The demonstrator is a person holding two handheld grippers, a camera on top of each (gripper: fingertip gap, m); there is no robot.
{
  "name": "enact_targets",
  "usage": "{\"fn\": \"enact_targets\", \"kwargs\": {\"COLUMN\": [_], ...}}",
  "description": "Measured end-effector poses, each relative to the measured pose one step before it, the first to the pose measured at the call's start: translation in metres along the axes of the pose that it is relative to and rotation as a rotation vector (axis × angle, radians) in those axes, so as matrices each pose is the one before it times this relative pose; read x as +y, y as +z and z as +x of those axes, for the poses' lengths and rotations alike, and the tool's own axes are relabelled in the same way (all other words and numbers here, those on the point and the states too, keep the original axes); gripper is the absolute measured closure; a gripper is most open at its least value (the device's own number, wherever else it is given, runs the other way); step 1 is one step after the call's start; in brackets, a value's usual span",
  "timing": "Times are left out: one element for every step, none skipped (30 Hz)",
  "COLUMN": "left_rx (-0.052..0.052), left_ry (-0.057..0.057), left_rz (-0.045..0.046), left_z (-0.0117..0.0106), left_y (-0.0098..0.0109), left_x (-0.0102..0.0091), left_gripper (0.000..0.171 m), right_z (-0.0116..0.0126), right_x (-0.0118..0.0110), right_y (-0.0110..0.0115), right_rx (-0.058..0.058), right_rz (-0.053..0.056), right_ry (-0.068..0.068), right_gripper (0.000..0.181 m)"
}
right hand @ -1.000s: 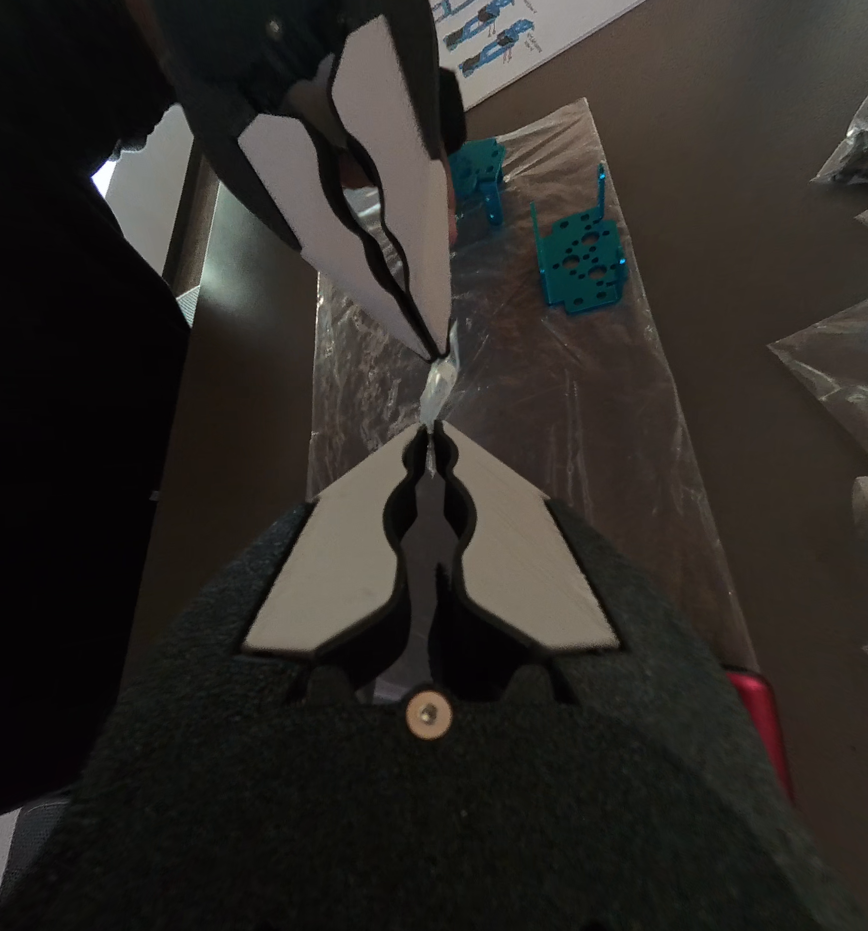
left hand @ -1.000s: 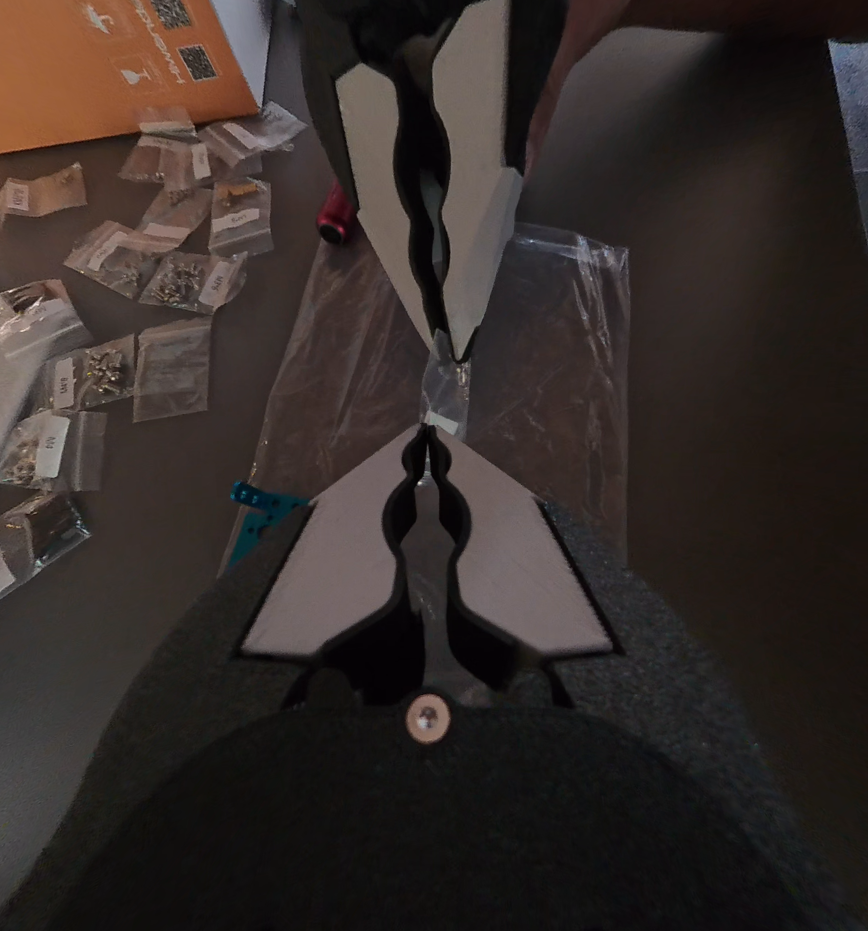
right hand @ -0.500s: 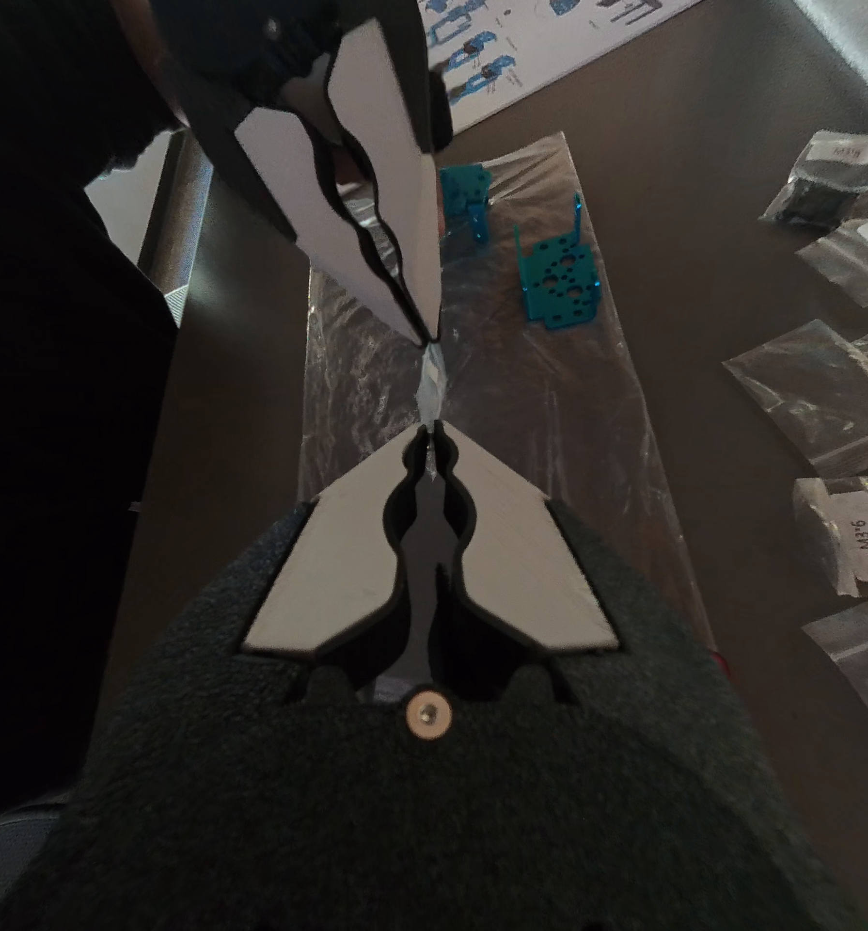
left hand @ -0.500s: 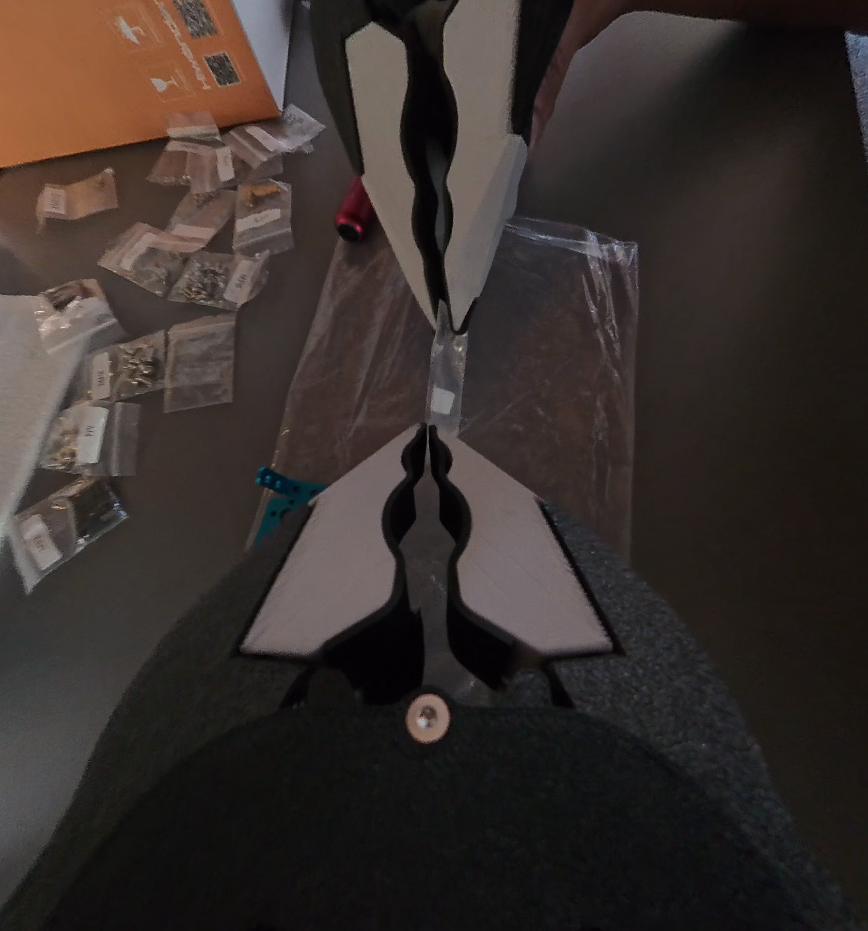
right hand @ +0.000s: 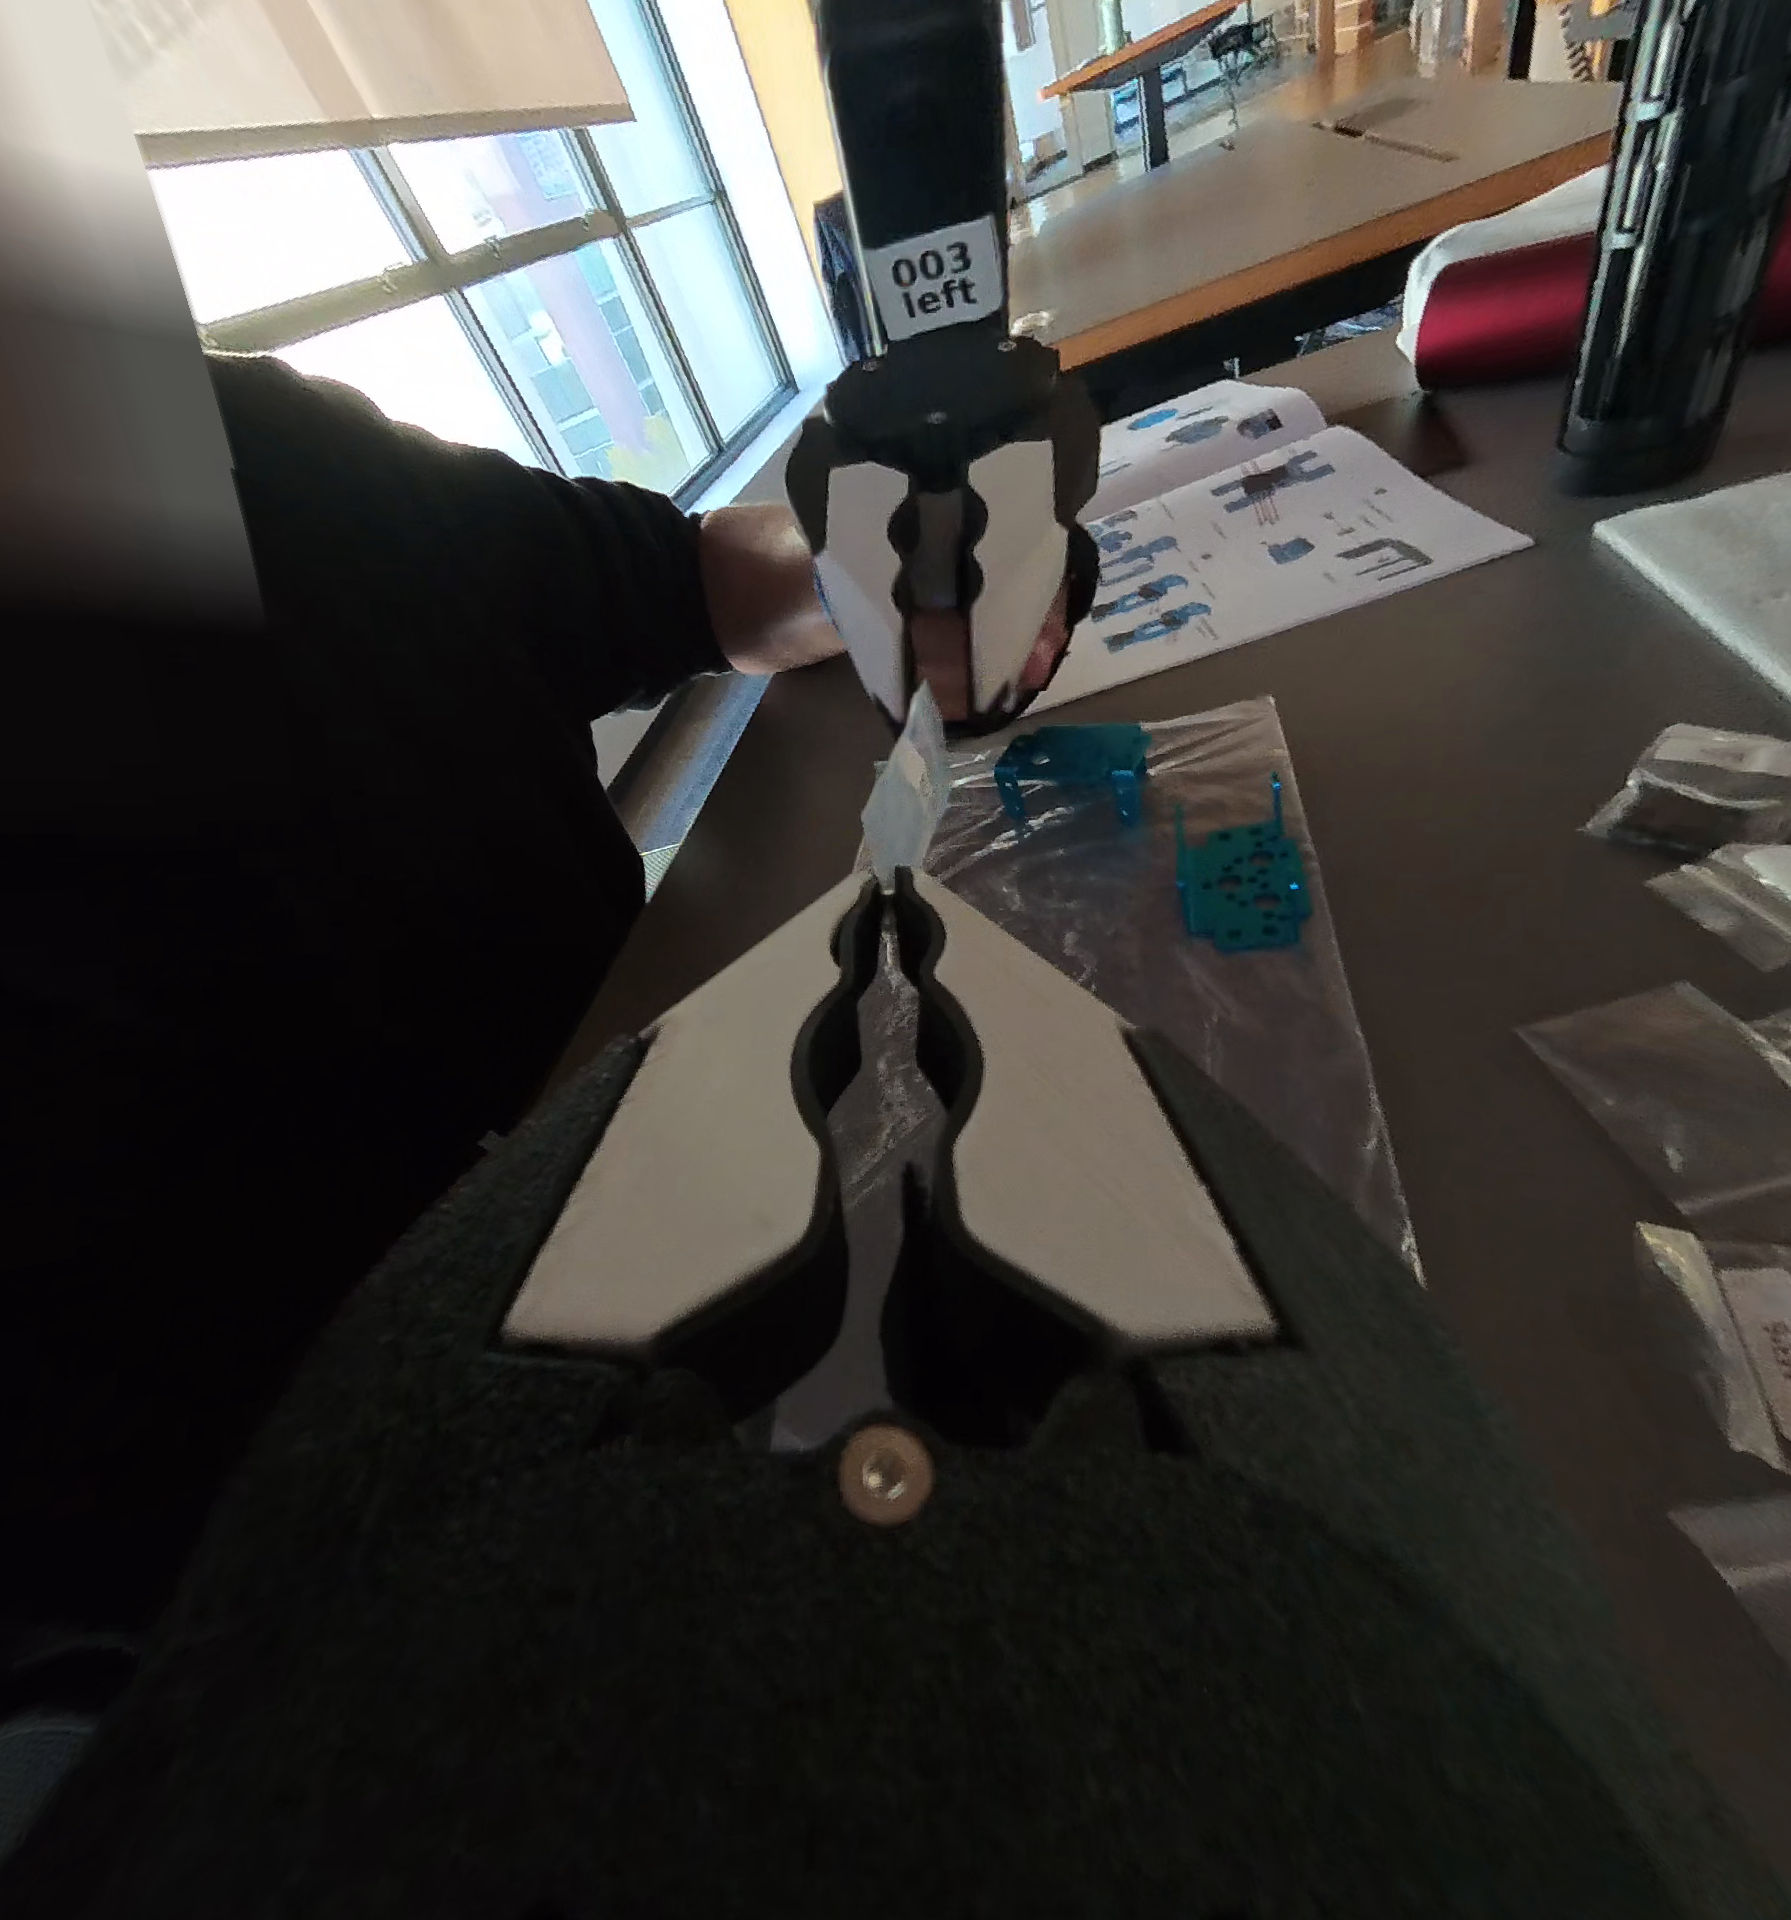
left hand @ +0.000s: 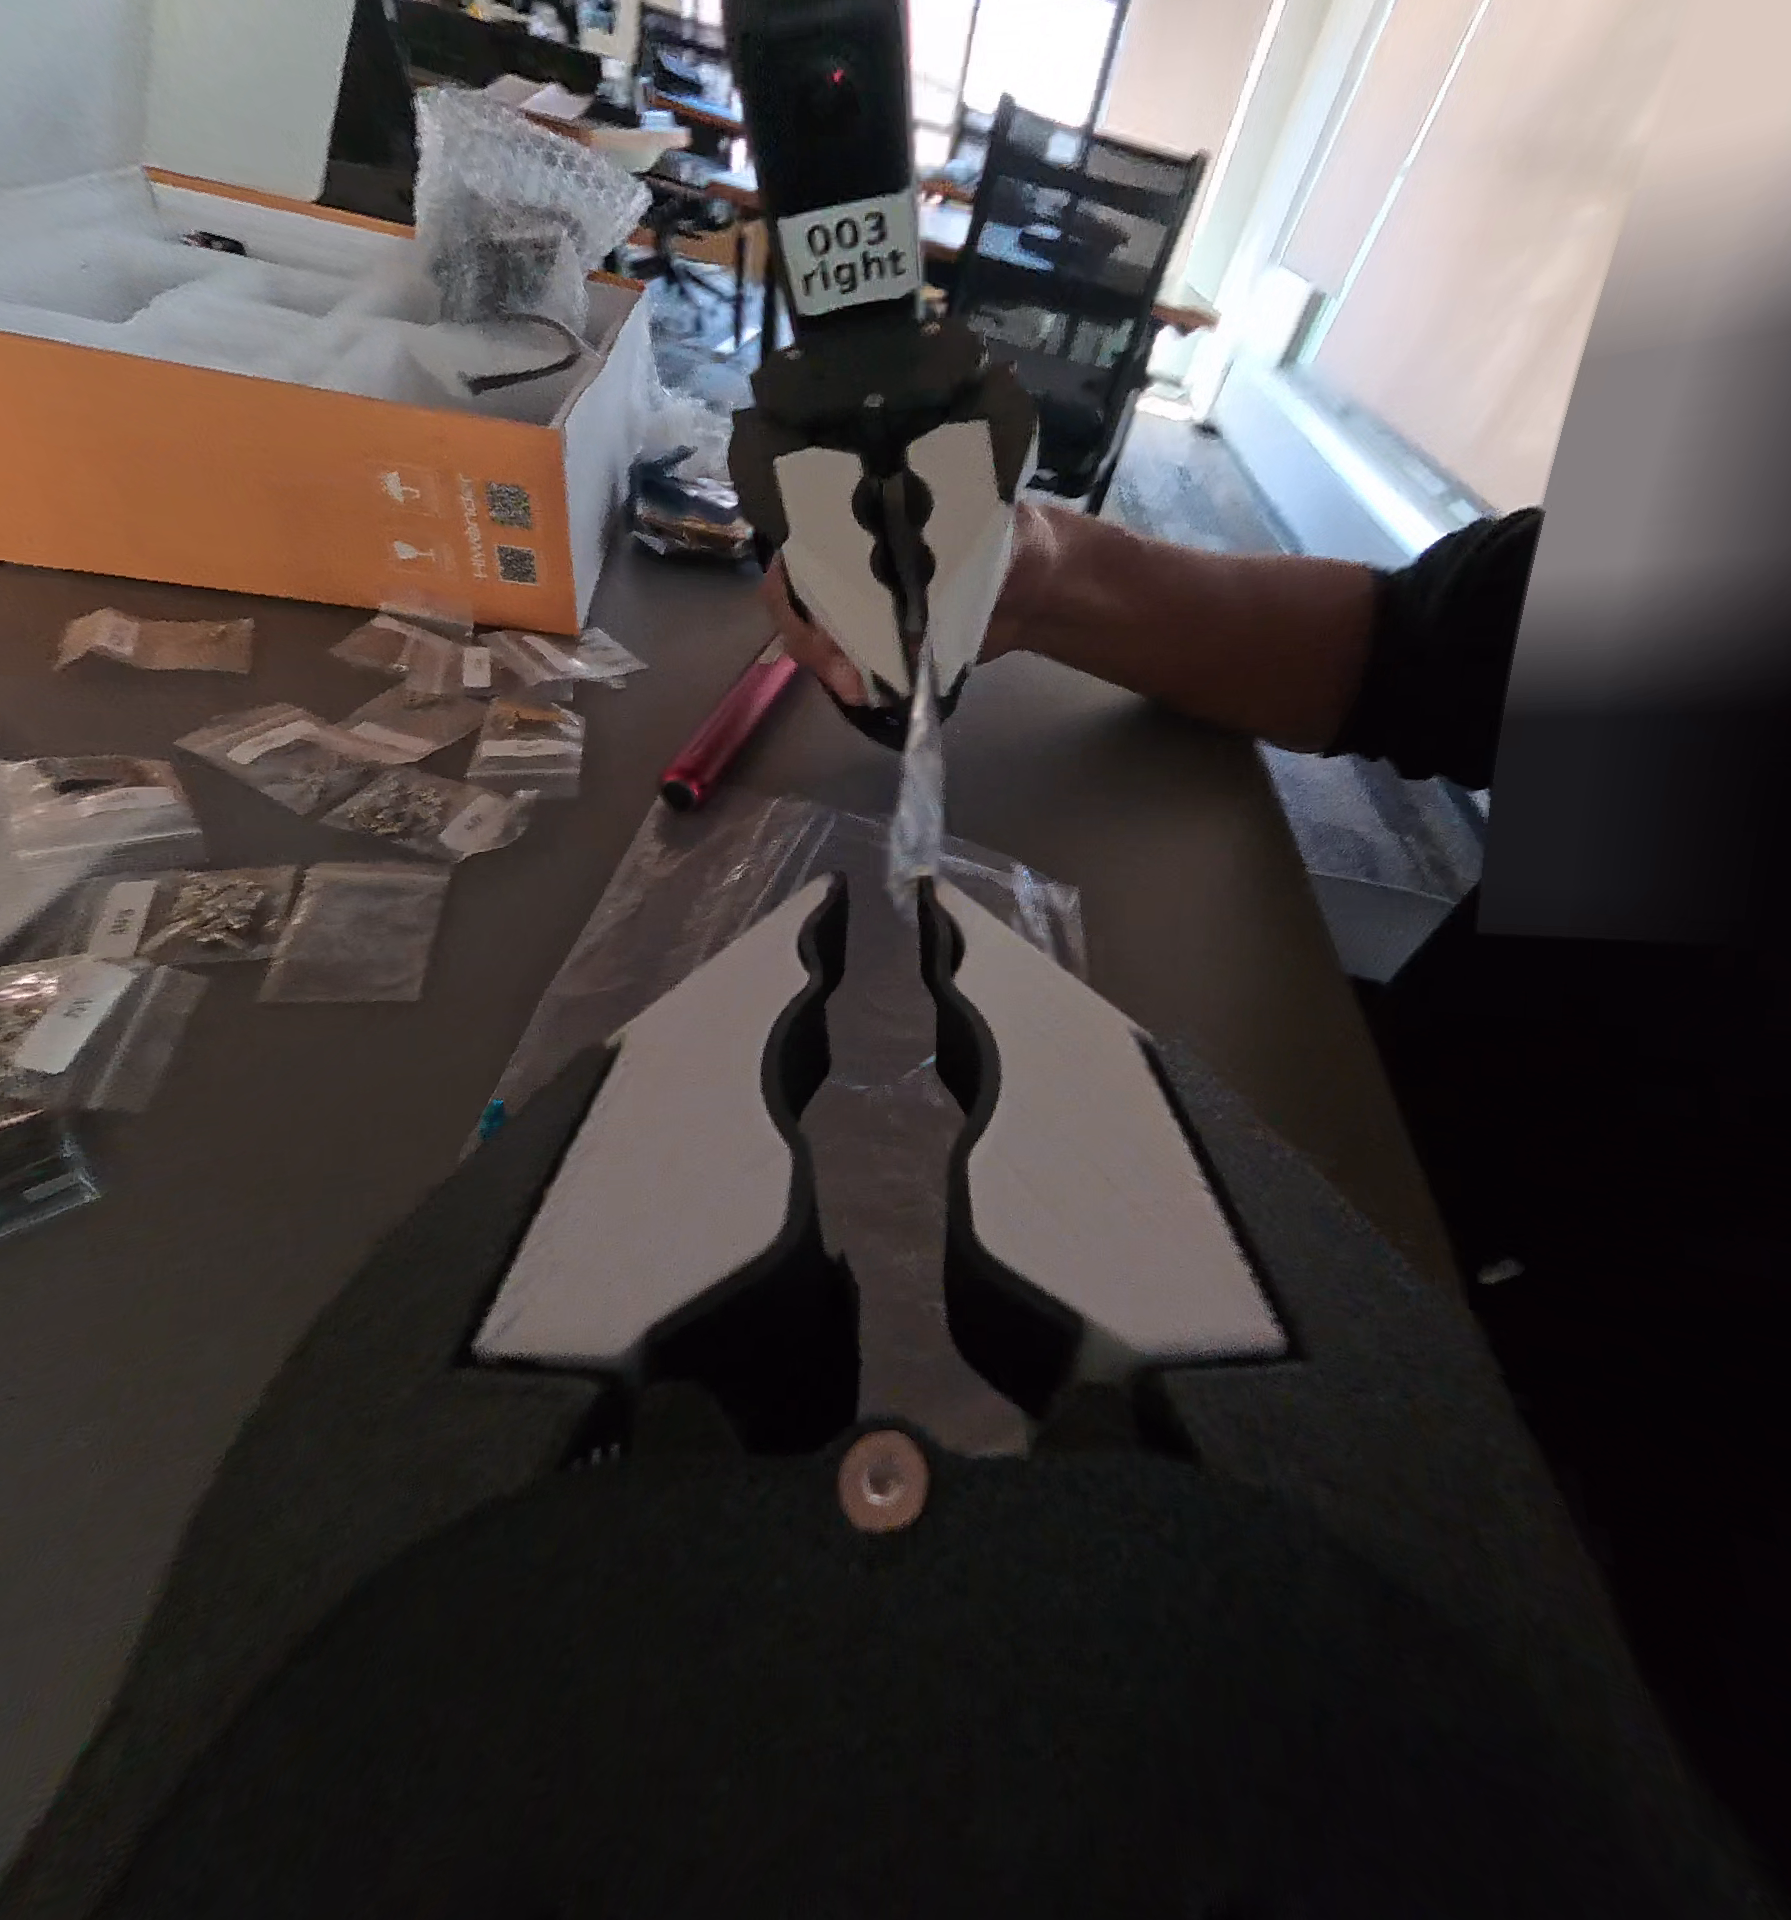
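Observation:
A small clear plastic bag [left hand: 917,790] stretches between my two grippers above a dark table. My right gripper [right hand: 891,888] is shut on one end of it. In the left wrist view the right gripper [left hand: 915,665] shows farther off, pinching the bag's top. My left gripper [left hand: 880,888] is open, and the bag's lower end only touches its right fingertip [left hand: 938,909]. In the right wrist view the left gripper [right hand: 932,701] stands over the bag [right hand: 906,790] with its jaws slightly apart. A person's hand holds each gripper.
A large flat clear bag [right hand: 1213,1049] lies on the table with two blue metal brackets [right hand: 1244,883] on it. Several small bags of screws [left hand: 371,810], a red cylinder [left hand: 730,727], an orange box [left hand: 247,488] and an open manual [right hand: 1286,530] lie around.
My left gripper has opened and let go of the small bag. Both cameras have tilted up, and the grippers have drawn farther apart with the bag stretched longer.

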State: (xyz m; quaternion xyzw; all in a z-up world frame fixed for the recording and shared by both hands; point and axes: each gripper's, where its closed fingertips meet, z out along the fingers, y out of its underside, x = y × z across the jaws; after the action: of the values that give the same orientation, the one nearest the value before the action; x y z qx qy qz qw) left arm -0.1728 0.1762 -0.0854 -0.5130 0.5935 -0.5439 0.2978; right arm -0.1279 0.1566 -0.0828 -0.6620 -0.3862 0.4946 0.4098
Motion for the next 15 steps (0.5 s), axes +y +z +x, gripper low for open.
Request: {"fn": "enact_targets", "kwargs": {"left_rx": [-0.0178,0.0071,0.0119,0.0114,0.0119,0.011,0.0022,0.0044,-0.0006,-0.006,0.0065,0.0121,0.0005,0.0046,0.0135], "left_ry": [0.0263,0.0231,0.0088,-0.0012,-0.0032,-0.0009,0.0025,0.0054,0.0051,0.0061,0.0048,0.0014,-0.0004,0.0009,0.0029], "left_rz": [-0.01589,-0.01076,0.00431,0.01188,0.00643,0.00005,0.00059,0.00104,-0.00358,-0.00655,-0.00353,0.00309,0.00741,0.00273,-0.0033], "left_z": [-0.00101,0.00285,0.00342,0.0029,0.00245,0.00226,0.00096,0.00154,0.00073,-0.00032,0.00152,0.00234,0.00081,0.00145,0.00295], "left_y": [0.00126,0.00068,0.0002,0.00016,0.00047,0.00062,0.00071,0.00084,0.00105,0.00092,0.00062,0.00053,0.00065,0.00122,0.0016], "left_x": [0.0026,0.00186,-0.00061,-0.00193,-0.00145,-0.00057,-0.00041,-0.00001,0.0007,0.00094,0.00032,-0.00071,-0.00118,-0.00039,0.00074], "left_gripper": [0.158,0.158,0.159,0.159,0.159,0.159,0.159,0.159,0.159,0.159,0.159,0.159,0.159,0.159,0.159], "right_z": [-0.00221,-0.00247,-0.00252,-0.00201,-0.00184,-0.00239,-0.00205,-0.00099,-0.00117,-0.00124,-0.00033,-0.00018,0.00013,-0.00037,-0.00059], "right_x": [-0.00022,-0.00074,-0.00042,-0.00045,-0.00027,0.00002,-0.00055,-0.00062,0.00016,0.00038,0.00085,0.00086,0.00044,-0.00017,-0.00008], "right_y": [0.0008,0.00075,0.00086,0.00096,0.00104,0.00099,0.00102,0.00081,0.00102,0.00107,0.00093,0.00095,0.00119,0.0013,0.00147], "right_rx": [-0.0117,-0.0118,-0.0125,-0.0102,-0.0106,-0.0136,-0.0106,-0.0038,-0.0064,-0.0067,-0.0001,-0.0007,0.0003,-0.0031,-0.0035], "right_rz": [0.0003,0.005,0.0035,0.0028,0.0025,0.0006,0.0046,0.0043,-0.0009,-0.0017,-0.0036,-0.004,-0.0011,0.0034,0.0031], "right_ry": [0.0006,-0.002,-0.0039,-0.0028,0.0007,0.0013,-0.0032,-0.0035,0.0011,0.0007,-0.0028,-0.0001,0.002,0.0024,0.0019], "right_gripper": [0.18,0.18,0.18,0.18,0.18,0.18,0.18,0.18,0.18,0.18,0.18,0.18,0.18,0.18,0.181]}}
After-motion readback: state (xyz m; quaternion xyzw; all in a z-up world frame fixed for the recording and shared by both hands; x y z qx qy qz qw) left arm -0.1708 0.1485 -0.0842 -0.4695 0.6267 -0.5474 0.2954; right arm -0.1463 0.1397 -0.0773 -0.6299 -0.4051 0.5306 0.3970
